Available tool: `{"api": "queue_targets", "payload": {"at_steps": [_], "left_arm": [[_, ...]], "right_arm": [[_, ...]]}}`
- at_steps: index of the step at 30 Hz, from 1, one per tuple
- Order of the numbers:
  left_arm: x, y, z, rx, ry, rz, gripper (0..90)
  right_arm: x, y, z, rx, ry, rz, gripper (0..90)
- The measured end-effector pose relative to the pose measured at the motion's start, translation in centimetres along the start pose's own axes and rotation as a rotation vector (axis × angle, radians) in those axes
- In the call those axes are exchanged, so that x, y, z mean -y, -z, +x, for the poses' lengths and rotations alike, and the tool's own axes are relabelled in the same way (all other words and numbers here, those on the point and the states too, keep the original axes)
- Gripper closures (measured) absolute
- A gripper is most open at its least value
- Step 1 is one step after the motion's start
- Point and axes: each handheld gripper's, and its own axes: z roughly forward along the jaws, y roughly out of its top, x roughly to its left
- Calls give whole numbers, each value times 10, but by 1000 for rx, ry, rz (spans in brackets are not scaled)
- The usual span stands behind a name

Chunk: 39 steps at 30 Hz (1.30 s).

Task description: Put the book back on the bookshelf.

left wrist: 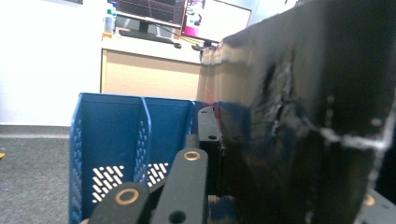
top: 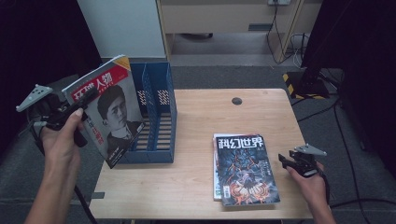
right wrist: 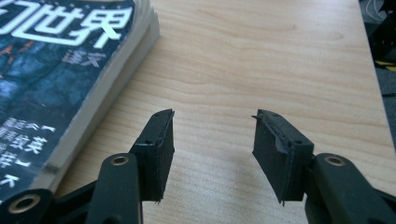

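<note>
- High view: a wooden table [top: 196, 182] stands on grey carpet, cabinets behind. The left gripper [top: 86, 99] clamps a portrait magazine [top: 106, 109], lifted and tilted, long axis near upright, just left of the blue file rack [top: 156, 112]. The right gripper [top: 286, 160] rests beside the dark stack of magazines [top: 245, 169], which lies flat.
- Left gripper view: the magazine's dark cover [left wrist: 308, 121] sits pinched right of the jaw; rack ahead, monitors [left wrist: 182, 14] beyond.
- Right gripper view: jaws spread wide over bare wood, stack to their left.
</note>
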Motion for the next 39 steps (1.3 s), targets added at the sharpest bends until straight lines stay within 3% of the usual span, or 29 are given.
{"api": "queue_targets", "payload": {"at_steps": [9,13,24,39], "left_arm": [[-4,10,9,-16,13,-10,857],[-5,14,14,-23,25,-20,857],[-4,17,25,-38,30,-16,855],[-5,26,33,-69,32,-26,855]], "right_arm": [[3,-8,0,6,19,29,443],[6,-12,-1,-3,5,42,421],[8,-15,1,-3,13,26,351],[8,-15,1,-7,18,27,347]]}}
